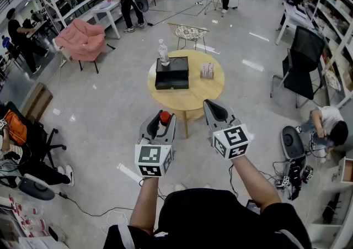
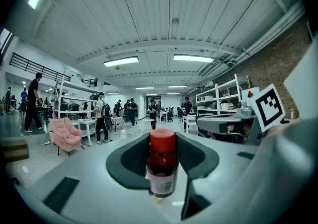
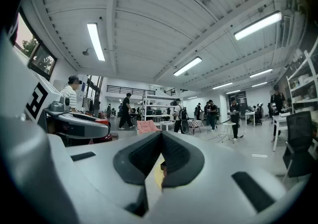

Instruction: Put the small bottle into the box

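Clearly the left gripper (image 1: 160,126) held the small bottle (image 2: 162,163) between wide jaws near the person, the right gripper (image 1: 215,111) was closed and empty, and a loose hold could drop it before the far box (image 1: 171,83).

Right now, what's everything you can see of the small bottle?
The bottle is small, with a red cap, a dark reddish-brown body and a pale printed label. It stands upright, gripped between the left gripper's fingers, with nothing else touching it. It is held in the air over the floor, short of the round table.
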`<state>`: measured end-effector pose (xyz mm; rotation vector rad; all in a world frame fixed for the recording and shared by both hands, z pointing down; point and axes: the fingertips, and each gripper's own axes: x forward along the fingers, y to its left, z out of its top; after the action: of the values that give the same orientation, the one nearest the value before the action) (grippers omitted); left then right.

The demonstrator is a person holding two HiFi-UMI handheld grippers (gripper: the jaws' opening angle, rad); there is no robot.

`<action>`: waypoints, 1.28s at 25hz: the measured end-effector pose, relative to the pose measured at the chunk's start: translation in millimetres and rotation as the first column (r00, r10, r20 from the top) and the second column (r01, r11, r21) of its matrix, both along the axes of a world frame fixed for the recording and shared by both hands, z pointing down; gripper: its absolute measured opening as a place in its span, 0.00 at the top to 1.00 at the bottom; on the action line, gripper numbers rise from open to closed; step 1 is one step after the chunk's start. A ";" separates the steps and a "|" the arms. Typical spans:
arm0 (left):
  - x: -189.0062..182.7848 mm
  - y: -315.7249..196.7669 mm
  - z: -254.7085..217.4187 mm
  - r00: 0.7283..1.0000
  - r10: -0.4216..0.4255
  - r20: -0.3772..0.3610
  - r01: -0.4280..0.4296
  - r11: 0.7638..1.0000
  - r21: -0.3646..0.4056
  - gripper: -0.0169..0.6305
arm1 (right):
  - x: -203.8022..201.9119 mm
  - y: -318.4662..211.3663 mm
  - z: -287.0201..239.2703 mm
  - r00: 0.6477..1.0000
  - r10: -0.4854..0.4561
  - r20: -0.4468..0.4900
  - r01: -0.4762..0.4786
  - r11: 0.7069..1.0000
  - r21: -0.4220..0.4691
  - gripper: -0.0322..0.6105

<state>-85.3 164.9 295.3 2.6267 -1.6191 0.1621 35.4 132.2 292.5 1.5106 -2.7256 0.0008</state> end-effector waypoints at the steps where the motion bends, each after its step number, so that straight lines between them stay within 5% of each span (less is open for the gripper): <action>1: 4.9 1.5 -0.8 1.000 -0.003 0.000 0.003 1.000 0.002 0.73 | 3.5 0.8 0.9 1.000 -0.008 0.005 0.008 1.000 -0.008 0.95; 20: 69.8 32.5 17.6 0.999 -0.035 -0.011 0.035 0.999 -0.004 0.73 | 46.7 28.9 28.2 0.994 -0.104 0.015 0.104 0.994 -0.042 0.95; 32: 78.7 19.1 15.1 0.999 -0.042 -0.006 0.042 0.999 -0.005 0.73 | 55.9 16.2 27.6 0.993 -0.113 0.021 0.114 0.992 -0.046 0.95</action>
<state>-6.5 184.0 310.4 2.5852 -1.6684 0.1563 91.3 148.5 320.1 1.3485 -2.8006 0.0764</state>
